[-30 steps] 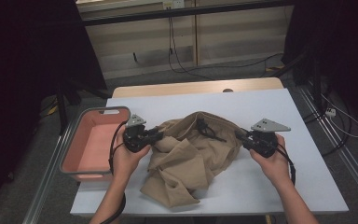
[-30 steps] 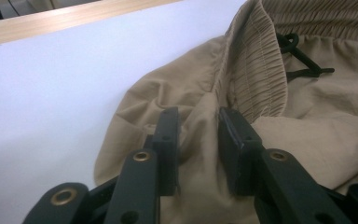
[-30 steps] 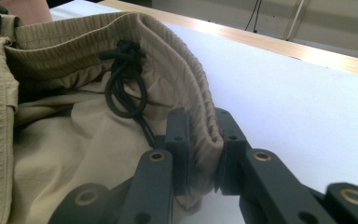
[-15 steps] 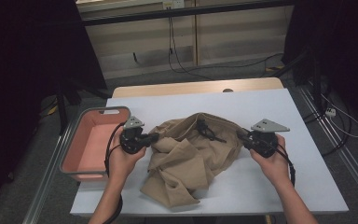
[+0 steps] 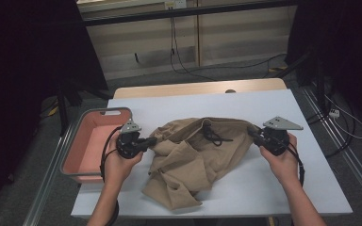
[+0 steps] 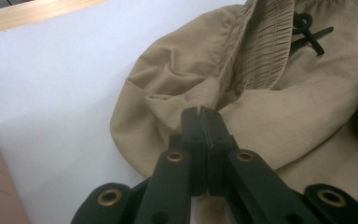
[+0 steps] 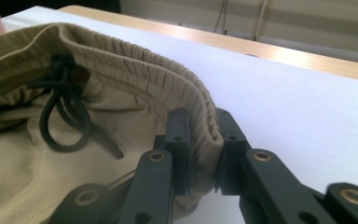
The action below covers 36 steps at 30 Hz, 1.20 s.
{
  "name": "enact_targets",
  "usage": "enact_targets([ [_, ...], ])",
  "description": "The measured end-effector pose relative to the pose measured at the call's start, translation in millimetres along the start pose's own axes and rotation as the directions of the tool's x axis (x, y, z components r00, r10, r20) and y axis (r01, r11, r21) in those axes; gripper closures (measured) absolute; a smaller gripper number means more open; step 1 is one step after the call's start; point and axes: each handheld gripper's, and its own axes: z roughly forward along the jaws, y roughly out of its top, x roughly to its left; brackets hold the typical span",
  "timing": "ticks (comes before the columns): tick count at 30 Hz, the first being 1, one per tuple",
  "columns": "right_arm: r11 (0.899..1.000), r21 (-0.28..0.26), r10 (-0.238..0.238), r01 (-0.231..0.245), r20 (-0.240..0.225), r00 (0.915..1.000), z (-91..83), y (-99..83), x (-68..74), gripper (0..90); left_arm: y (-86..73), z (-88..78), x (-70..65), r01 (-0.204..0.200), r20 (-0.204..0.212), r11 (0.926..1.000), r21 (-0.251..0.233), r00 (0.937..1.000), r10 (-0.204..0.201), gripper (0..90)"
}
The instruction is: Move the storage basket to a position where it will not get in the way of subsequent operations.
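A tan pair of drawstring shorts [image 5: 193, 155] lies crumpled in the middle of the white table [image 5: 245, 103]. Its elastic waistband faces the far side, and a black drawstring [image 5: 214, 136] hangs at the middle. My left gripper [image 5: 152, 140] sits at the garment's left edge. Its jaws are pressed together on a fold of tan fabric [image 6: 168, 98] just below the waistband. My right gripper [image 5: 252, 131] is at the right end, shut on the gathered waistband [image 7: 200, 121]. The drawstring [image 7: 63, 112] loops to the left of it.
A pink basket with a grey rim [image 5: 108, 111] stands at the table's left edge, close behind my left hand. A wooden strip [image 5: 198, 88] runs along the table's far edge. Cables lie on the floor beyond.
My left gripper's jaws have closed onto the fabric at the shorts' left edge. Both hands have stayed nearly where they were, and the right grip is unchanged.
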Motion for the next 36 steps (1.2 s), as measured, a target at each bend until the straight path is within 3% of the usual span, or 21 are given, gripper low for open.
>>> enact_targets([
  [3,1.000,-0.012,0.016,-0.016,0.011,0.9998,-2.6,1.2,-4.7,79.1,0.2,-1.0,0.8,-0.017,-0.020,0.9999,0.003,0.9997,0.017,89.5],
  [6,1.000,-0.013,0.026,-0.025,0.034,0.9991,-4.2,0.2,-10.6,79.1,-4.3,3.7,2.5,-0.008,-0.040,0.9998,0.020,0.9992,0.009,89.4],
  [9,0.999,-0.012,0.045,-0.044,0.029,0.9986,-4.6,-2.6,-15.1,79.1,-8.9,13.9,0.7,-0.008,-0.019,0.9976,0.069,0.9998,0.009,89.5],
  [18,1.000,0.002,0.006,-0.006,0.016,0.9999,-0.6,-5.0,-6.3,79.1,-16.2,38.3,-14.0,-0.061,0.012,0.9855,0.159,0.9982,0.059,89.4],
  [22,1.000,0.011,-0.006,0.006,0.010,0.9999,1.2,-6.4,-2.6,79.1,-20.6,45.9,-16.3,-0.058,0.019,0.9823,0.178,0.9983,0.055,89.0],
  [26,1.000,0.011,-0.009,0.009,-0.001,1.0000,1.8,-6.3,-0.4,79.0,-16.9,42.7,-14.5,-0.042,-0.004,0.9896,0.138,0.9991,0.043,80.6],
  [31,1.000,0.011,-0.016,0.016,-0.014,0.9998,2.4,-6.2,3.4,79.0,-6.0,35.6,-11.1,-0.009,-0.018,0.9987,0.049,0.9998,0.010,56.9],
  [34,1.000,0.008,-0.017,0.017,-0.021,0.9996,2.4,-6.0,5.1,79.0,2.3,31.9,-10.2,0.009,-0.022,0.9999,-0.006,0.9997,-0.009,44.1],
  [36,1.000,0.007,-0.018,0.018,-0.024,0.9995,2.2,-6.2,6.2,79.0,8.2,31.8,-10.8,0.013,-0.002,0.9994,-0.032,0.9999,-0.013,39.0],
])
